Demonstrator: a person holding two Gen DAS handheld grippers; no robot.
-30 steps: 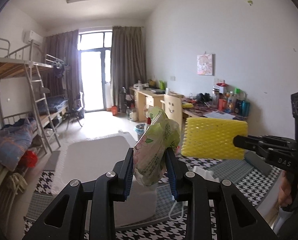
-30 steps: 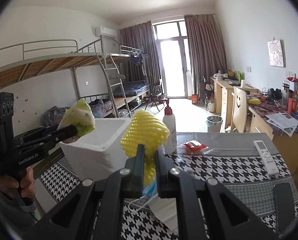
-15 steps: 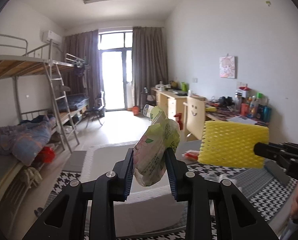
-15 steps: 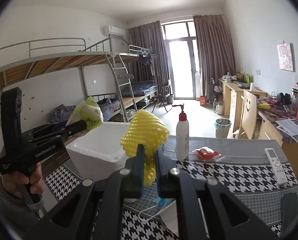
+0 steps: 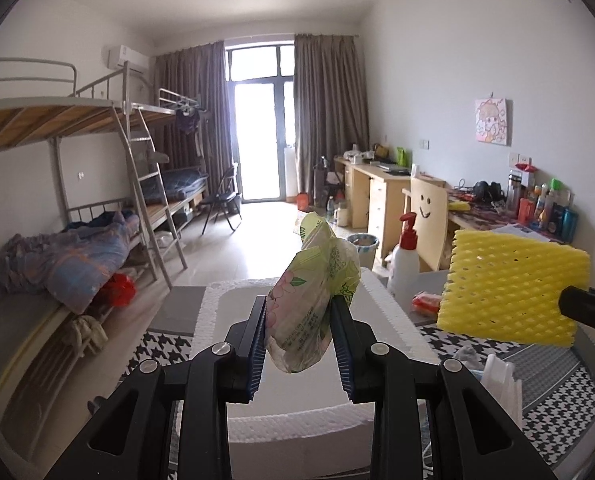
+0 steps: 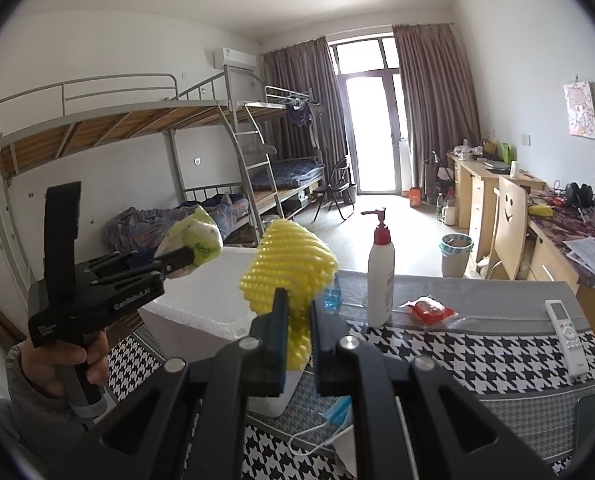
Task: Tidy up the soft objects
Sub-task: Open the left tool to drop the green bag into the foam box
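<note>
My left gripper (image 5: 299, 340) is shut on a soft green and white tissue pack (image 5: 311, 300), held above the white foam box (image 5: 297, 404). In the right wrist view the same left gripper (image 6: 181, 258) and tissue pack (image 6: 195, 240) hang over the foam box (image 6: 201, 312), with a hand on the grip. My right gripper (image 6: 295, 340) is shut on a yellow foam net sleeve (image 6: 289, 268), held above the table. That yellow sleeve (image 5: 509, 288) also shows at the right of the left wrist view, just right of the box.
On the houndstooth tablecloth (image 6: 457, 356) stand a pump bottle (image 6: 379, 276), a red packet (image 6: 429, 310), a white remote (image 6: 565, 336) and a blue face mask (image 6: 337, 408). A bunk bed (image 6: 137, 140) lines the left wall and desks (image 6: 497, 196) the right.
Both views have swung rightward. The tissue pack now hangs more squarely over the foam box. The yellow sleeve has come nearer the box. Both grips are unchanged.
</note>
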